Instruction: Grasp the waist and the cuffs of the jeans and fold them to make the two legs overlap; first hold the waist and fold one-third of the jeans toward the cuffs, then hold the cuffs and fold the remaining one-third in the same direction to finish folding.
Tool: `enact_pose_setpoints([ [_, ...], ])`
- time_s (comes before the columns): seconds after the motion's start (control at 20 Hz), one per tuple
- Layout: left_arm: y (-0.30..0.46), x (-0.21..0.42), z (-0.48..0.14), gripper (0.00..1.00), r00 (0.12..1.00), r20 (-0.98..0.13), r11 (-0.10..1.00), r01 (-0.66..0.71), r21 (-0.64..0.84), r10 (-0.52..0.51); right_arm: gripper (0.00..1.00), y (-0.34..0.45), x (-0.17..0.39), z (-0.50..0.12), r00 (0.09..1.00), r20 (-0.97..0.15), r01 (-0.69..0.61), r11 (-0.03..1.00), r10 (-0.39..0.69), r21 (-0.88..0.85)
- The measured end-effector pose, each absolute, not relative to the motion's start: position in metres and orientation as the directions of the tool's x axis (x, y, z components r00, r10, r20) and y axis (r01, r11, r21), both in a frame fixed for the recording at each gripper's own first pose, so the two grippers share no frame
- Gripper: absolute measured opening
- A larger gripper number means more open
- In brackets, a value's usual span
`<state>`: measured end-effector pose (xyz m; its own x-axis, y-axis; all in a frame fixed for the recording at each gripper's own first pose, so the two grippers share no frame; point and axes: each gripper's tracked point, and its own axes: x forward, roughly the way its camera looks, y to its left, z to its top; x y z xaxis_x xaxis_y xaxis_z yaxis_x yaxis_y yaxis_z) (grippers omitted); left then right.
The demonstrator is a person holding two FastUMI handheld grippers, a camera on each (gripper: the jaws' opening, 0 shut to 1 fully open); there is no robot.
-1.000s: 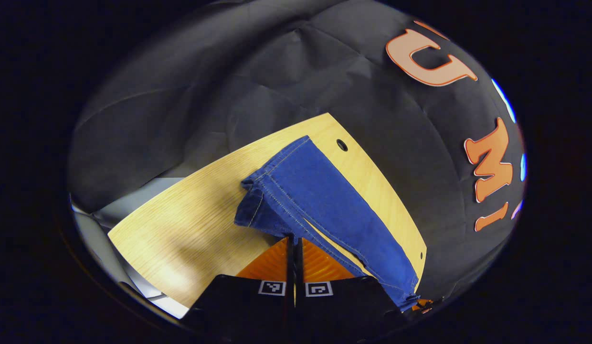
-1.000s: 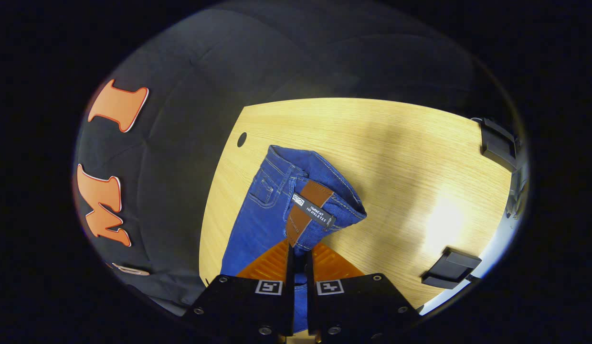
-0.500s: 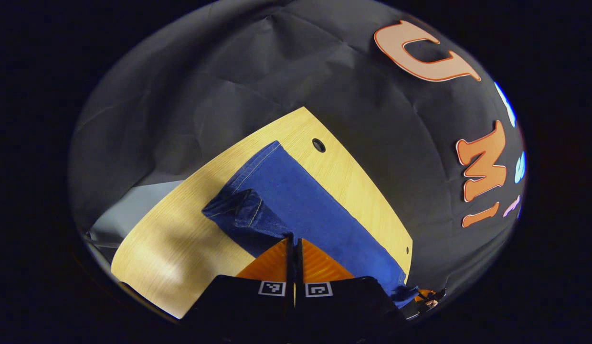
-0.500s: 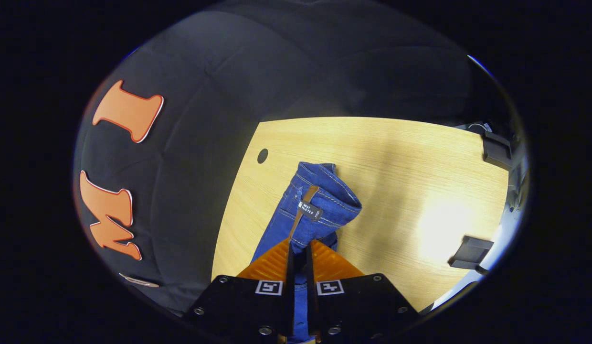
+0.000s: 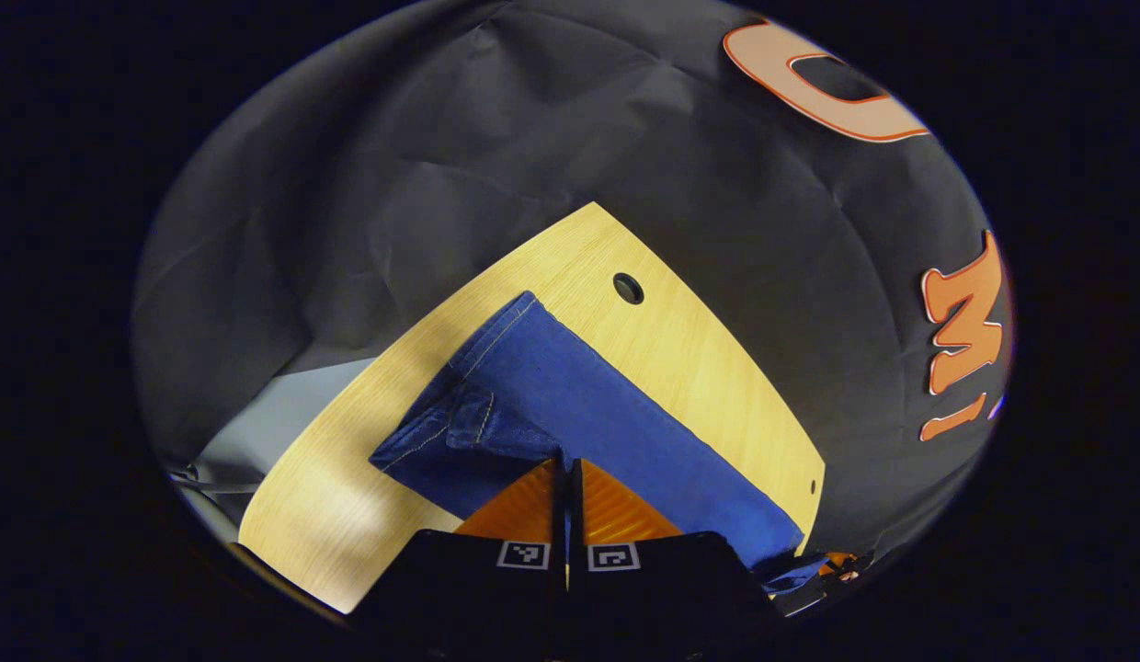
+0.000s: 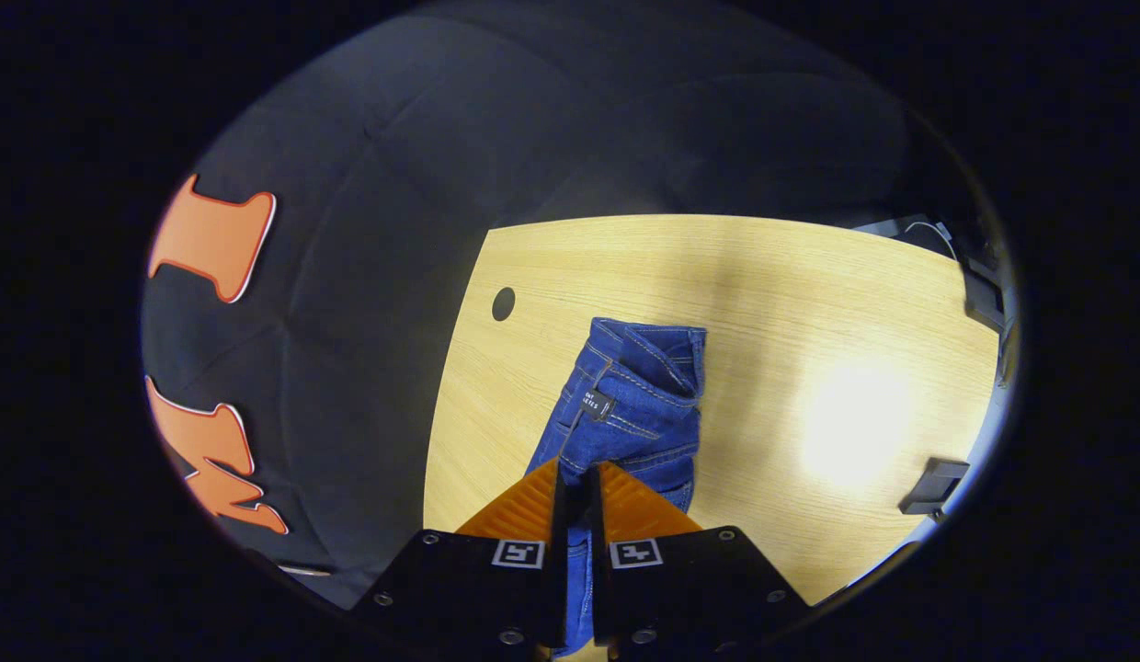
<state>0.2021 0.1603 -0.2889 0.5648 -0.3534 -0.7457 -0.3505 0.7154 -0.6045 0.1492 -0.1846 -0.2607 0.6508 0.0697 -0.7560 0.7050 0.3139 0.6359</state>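
Blue jeans [image 5: 579, 414] lie stretched along the far side of a light wooden table [image 5: 368, 460] in the left gripper view, the cuff end [image 5: 483, 345] away from the camera. My left gripper [image 5: 567, 464] is shut on the cuff edge of the near leg, which is folded over the other leg. In the right gripper view the jeans' waist [image 6: 639, 395] hangs bunched and lifted above the table [image 6: 809, 303], with my right gripper [image 6: 575, 473] shut on the waistband. A small tag [image 6: 598, 405] shows on the waist.
A round cable hole [image 5: 628, 288] sits in the table near its far edge, also seen as hole [image 6: 503, 303]. Black clamps [image 6: 933, 483] are fixed at the table's right edge. Black cloth wall [image 5: 533, 138] surrounds the table. Bare wood lies right of the jeans.
The left gripper has carried the cuff over, so the near leg lies flatter on the other leg. The right gripper has lifted the waist higher, and it hangs narrower and more bunched.
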Motion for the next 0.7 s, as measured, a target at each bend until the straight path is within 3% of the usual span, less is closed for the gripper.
enact_pose_setpoints([
  [0.5,0.157,0.255,-0.311,0.01,0.439,-0.861,0.812,-0.387,-0.438,-0.256,0.12,-0.179,0.233,-0.300,0.551,-0.820,0.747,0.349,0.154,0.567],
  [0.65,0.161,0.271,-0.291,0.04,0.463,-0.850,0.816,-0.370,-0.443,-0.251,0.12,-0.176,0.251,-0.298,0.584,-0.788,0.737,0.279,0.195,0.615],
  [0.7,0.168,0.275,-0.289,0.09,0.482,-0.846,0.818,-0.377,-0.436,-0.229,0.12,-0.177,0.253,-0.298,0.588,-0.783,0.738,0.260,0.203,0.622],
])
